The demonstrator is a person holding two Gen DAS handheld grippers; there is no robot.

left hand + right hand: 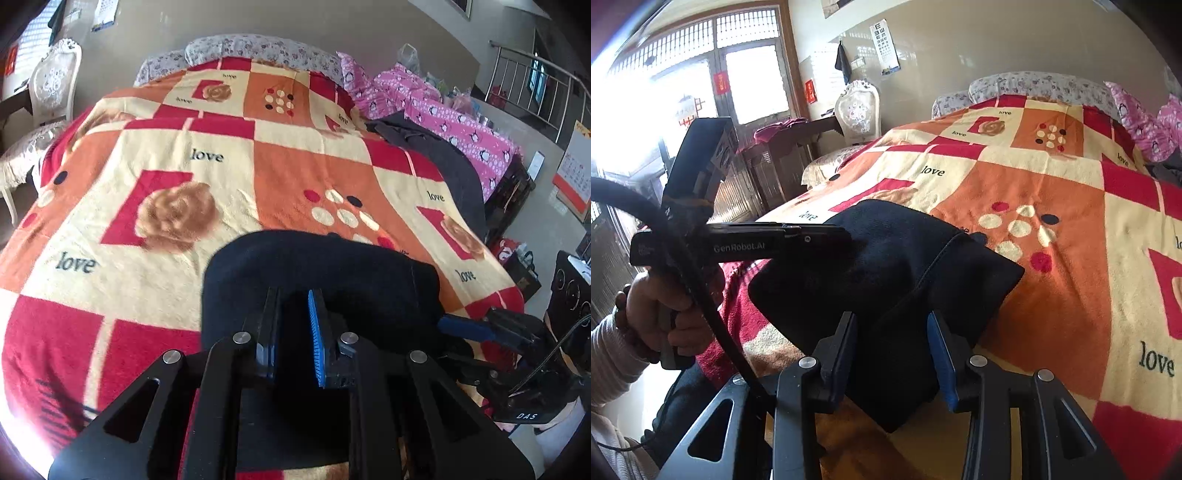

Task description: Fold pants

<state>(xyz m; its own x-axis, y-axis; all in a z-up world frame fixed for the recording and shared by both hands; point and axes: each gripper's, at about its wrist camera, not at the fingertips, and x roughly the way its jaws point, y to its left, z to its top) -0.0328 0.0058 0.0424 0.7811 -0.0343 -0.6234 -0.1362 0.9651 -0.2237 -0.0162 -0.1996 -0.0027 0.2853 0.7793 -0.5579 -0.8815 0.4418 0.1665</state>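
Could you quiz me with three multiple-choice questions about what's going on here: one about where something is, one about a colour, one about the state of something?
1. Where do the pants lie?
A. on the chair
B. on the blanket near the bed's near edge
C. on the floor

2. What colour are the pants?
A. pink
B. white
C. black or very dark

3. How do the fingers of the right gripper stand?
A. apart, with pants fabric between them
B. pressed flat together, nothing between
C. out of sight

Answers: 1 B, they rest bunched on the patterned blanket just ahead of both grippers. 2 C, the cloth looks uniformly dark. 3 A, a clear gap shows between the fingers, over the dark fabric. The left gripper looks similar.
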